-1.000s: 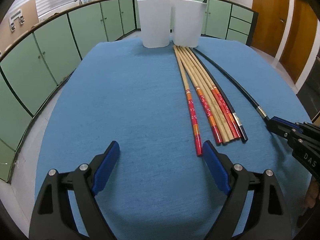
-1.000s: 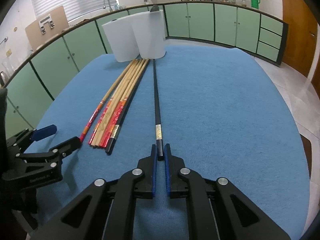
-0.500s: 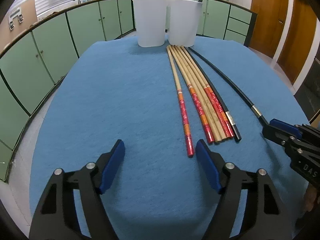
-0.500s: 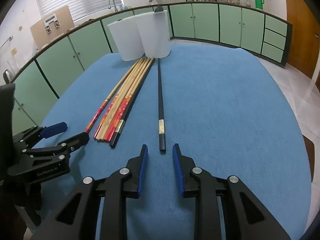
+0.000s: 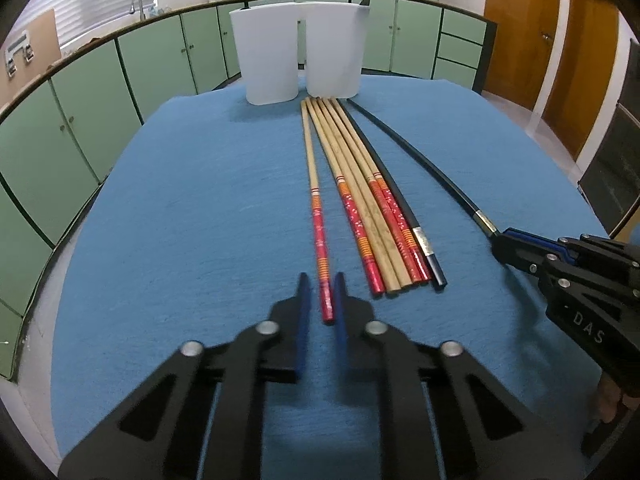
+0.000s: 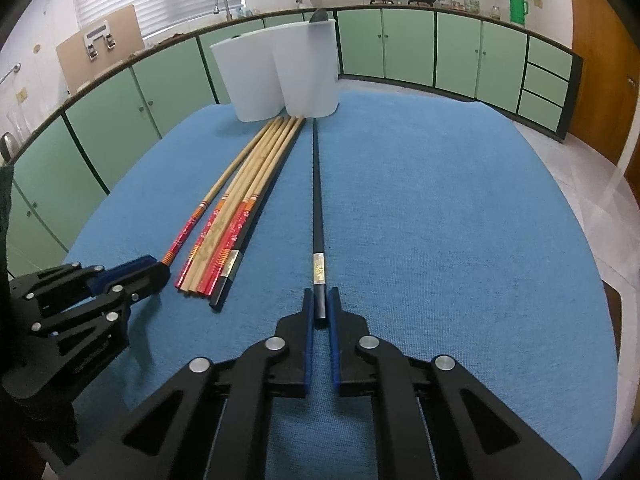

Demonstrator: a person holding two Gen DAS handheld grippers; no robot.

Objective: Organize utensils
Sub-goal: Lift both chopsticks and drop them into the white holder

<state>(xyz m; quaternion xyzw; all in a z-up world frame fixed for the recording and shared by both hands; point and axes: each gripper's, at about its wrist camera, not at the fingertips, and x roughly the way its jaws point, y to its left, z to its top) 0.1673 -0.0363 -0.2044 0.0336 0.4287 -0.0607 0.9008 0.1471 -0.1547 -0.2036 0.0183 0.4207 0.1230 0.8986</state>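
Several chopsticks lie on a blue cloth. My left gripper (image 5: 320, 285) is shut on the near end of a bamboo chopstick with a red handle (image 5: 316, 204), which lies apart to the left of the bundle of chopsticks (image 5: 372, 208). My right gripper (image 6: 320, 300) is shut on the near end of a lone black chopstick (image 6: 317, 200), which lies to the right of the bundle (image 6: 236, 220). The right gripper also shows at the right of the left wrist view (image 5: 500, 242). Two white holders (image 5: 272, 56) (image 5: 334, 48) stand at the far end; a dark utensil tip sticks out of the right one.
The blue cloth (image 5: 180, 208) covers the round table. Green cabinets (image 6: 408, 48) with a counter, pots and a green flask curve behind. Wooden doors (image 5: 520, 28) are at the right.
Both grippers have closed. The left one slid right onto the red-handled chopstick's end and shut on it. The right one, open half a second ago, shut on the black chopstick's end again.
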